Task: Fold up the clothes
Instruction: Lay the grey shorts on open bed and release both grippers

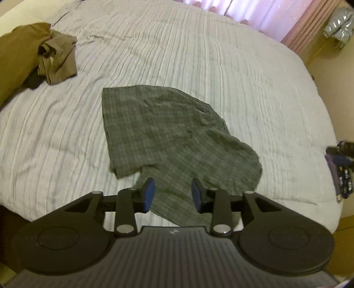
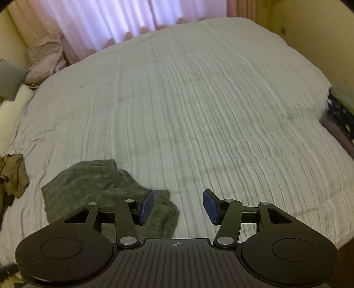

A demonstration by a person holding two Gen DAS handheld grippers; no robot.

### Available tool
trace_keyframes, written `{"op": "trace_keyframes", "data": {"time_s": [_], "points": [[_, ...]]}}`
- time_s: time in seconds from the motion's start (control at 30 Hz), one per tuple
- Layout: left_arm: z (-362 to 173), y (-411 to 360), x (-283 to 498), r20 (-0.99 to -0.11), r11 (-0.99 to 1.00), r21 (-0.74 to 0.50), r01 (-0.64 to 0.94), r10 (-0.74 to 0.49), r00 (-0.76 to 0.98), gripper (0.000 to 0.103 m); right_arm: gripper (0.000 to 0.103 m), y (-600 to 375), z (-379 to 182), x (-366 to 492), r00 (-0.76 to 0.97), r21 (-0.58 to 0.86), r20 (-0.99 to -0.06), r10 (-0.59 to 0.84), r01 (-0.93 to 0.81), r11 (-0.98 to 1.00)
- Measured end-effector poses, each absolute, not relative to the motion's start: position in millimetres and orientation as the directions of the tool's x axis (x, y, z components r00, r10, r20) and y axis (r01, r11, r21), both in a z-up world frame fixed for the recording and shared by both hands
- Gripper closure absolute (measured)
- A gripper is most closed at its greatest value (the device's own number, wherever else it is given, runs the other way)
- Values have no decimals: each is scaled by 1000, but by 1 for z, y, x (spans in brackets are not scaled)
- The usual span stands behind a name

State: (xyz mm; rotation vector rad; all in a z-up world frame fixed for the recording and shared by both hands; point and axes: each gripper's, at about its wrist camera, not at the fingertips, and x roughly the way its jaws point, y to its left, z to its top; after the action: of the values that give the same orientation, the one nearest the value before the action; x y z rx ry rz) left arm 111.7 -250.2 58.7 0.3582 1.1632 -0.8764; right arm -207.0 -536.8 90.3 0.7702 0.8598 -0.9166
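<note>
Grey-green checked cloth, the garment [image 1: 168, 137] we are folding, lies partly folded on the bed [image 1: 221, 66], toward its near edge, with one straight folded side on its left and a rumpled, rounded end on its right. Our left claw [image 1: 173, 195] hovers over the near end of it with its blue pads [image 1: 148, 195] spread apart and nothing between them; whether they touch the cloth we cannot tell. From the right wrist view the same garment [image 2: 99, 183] sits low and to the left, and our right claw [image 2: 178, 206] is also spread wide and holding nothing, its left pad [image 2: 147, 206] over the garment's rumpled edge and its right one over bare pale ribbed bedspread [image 2: 199, 99]. Brown clothes [image 1: 55, 57] lie bunched at the far left corner of the bed, well apart from the checked piece. Dark patterned items [image 1: 340, 168] rest at the bed's right edge. Pink curtains [image 2: 110, 20] hang behind the bed, with a pinkish bundle [image 2: 46, 57] beside them
</note>
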Motion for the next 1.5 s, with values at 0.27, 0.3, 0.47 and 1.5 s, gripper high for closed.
{"op": "trace_keyframes", "data": {"time_s": [0.27, 0.3, 0.47, 1.5], "points": [[-2, -273, 147, -934, 585, -109, 804, -337, 118, 71, 50, -507, 25, -224, 317, 225, -910, -269, 920, 322], [-4, -276, 150, -934, 577, -111, 809, -340, 114, 71, 50, -503, 18, -225, 312, 226, -915, -257, 922, 313], [-12, -297, 165, -920, 526, -100, 844, -372, 123, 71, 50, -499, 1, -226, 305, 227, -918, -251, 928, 296], [-213, -514, 265, -824, 104, 53, 993, -557, 103, 65, 20, -614, -195, -193, 630, 548, -740, -236, 768, 333]]}}
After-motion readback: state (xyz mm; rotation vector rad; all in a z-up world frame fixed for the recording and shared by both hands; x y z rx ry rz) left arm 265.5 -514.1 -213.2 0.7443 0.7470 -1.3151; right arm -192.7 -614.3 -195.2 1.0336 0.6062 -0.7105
